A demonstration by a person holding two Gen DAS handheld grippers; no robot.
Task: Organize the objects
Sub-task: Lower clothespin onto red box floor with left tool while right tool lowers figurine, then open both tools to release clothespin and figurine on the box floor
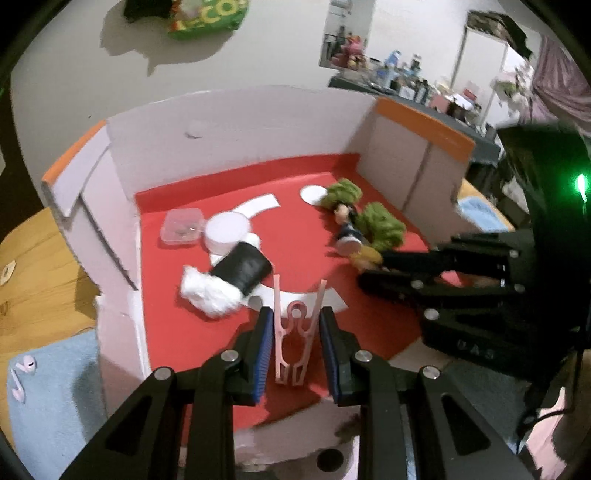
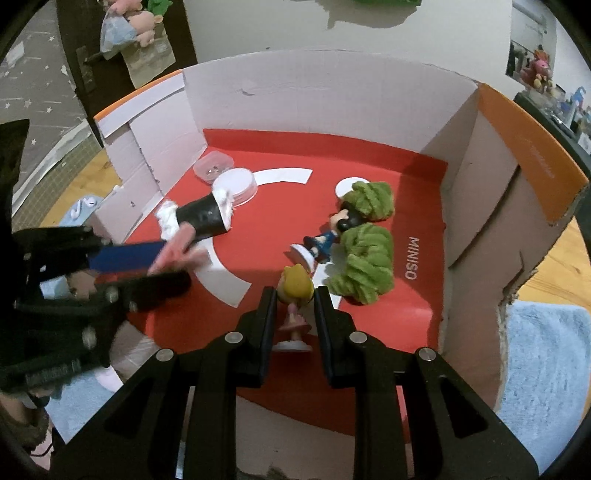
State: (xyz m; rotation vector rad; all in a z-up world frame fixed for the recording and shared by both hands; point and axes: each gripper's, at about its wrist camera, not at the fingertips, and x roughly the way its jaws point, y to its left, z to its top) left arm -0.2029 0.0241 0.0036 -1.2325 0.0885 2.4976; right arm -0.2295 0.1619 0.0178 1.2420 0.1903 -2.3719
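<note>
Red-floored box on wooden table.

Light blue towel lies on the wooden table, left of the box; pink earbuds rest on it. A second patch of blue towel shows at the right side. Green snack bag hangs high on the pale wall, casting a shadow. Mirror on the same wall. Cluttered dark shelf of bottles and small items further right. Plastic bag of plush toys hangs at a dark door.
</note>
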